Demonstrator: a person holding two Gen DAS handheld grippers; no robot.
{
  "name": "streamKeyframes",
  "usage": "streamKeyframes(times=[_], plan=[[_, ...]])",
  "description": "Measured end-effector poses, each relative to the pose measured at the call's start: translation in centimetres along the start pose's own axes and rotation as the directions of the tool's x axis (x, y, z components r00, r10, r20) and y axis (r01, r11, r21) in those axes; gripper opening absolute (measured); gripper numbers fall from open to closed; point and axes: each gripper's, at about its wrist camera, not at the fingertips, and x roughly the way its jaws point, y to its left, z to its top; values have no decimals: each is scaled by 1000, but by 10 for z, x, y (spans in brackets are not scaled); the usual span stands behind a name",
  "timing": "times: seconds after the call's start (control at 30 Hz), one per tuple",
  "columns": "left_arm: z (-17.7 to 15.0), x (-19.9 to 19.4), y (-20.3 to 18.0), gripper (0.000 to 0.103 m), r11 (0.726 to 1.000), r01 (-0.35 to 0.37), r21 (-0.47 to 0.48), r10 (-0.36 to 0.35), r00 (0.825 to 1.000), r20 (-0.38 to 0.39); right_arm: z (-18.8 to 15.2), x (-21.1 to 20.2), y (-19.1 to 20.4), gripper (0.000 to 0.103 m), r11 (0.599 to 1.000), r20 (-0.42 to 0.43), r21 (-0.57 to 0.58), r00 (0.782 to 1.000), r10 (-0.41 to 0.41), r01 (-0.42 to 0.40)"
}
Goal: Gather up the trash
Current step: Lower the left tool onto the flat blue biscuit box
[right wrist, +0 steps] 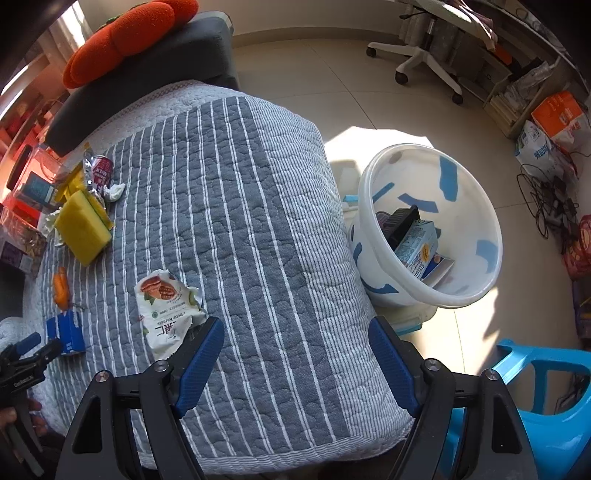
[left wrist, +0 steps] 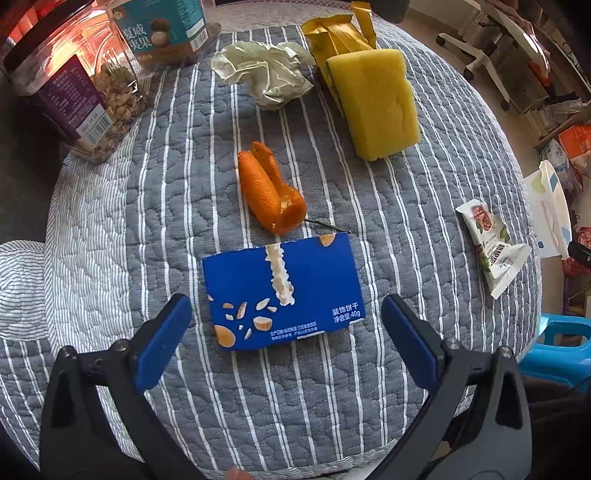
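My left gripper [left wrist: 286, 306] is open, its blue fingers either side of the near end of a flat blue biscuit box [left wrist: 284, 291], not touching it. Beyond lie an orange peel [left wrist: 267, 188], crumpled paper [left wrist: 264, 72] and a gold wrapper [left wrist: 338, 31]. A white nut wrapper [left wrist: 493, 245] lies at the right; it also shows in the right wrist view [right wrist: 168, 310]. My right gripper [right wrist: 295, 341] is open and empty above the quilt, the wrapper beside its left finger. A white bucket [right wrist: 476, 218] on the floor holds a carton and other trash.
A yellow sponge [left wrist: 375, 103] lies on the grey striped quilt [left wrist: 406, 206]. A clear nut jar [left wrist: 77, 92] and a teal box [left wrist: 162, 29] stand at the far left. A red can [right wrist: 101, 171] stands far back. A blue stool [right wrist: 532, 391] stands by the bucket.
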Motion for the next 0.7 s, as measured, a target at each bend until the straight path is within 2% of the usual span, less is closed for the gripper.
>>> streamKeyframes(times=[0.17, 0.37, 0.7], plan=[[-3, 11, 3, 102, 997, 13, -75, -14, 1000, -12, -3, 6, 10, 82, 999, -11, -29, 1000, -13, 12], [-6, 21, -3, 102, 993, 21, -118, -24, 1000, -19, -7, 11, 17, 82, 998, -21, -51, 1000, -22, 21], [-7, 52, -7, 102, 988, -27, -149, 16, 997, -75, -12, 17, 26, 82, 996, -33, -86, 999, -34, 31]])
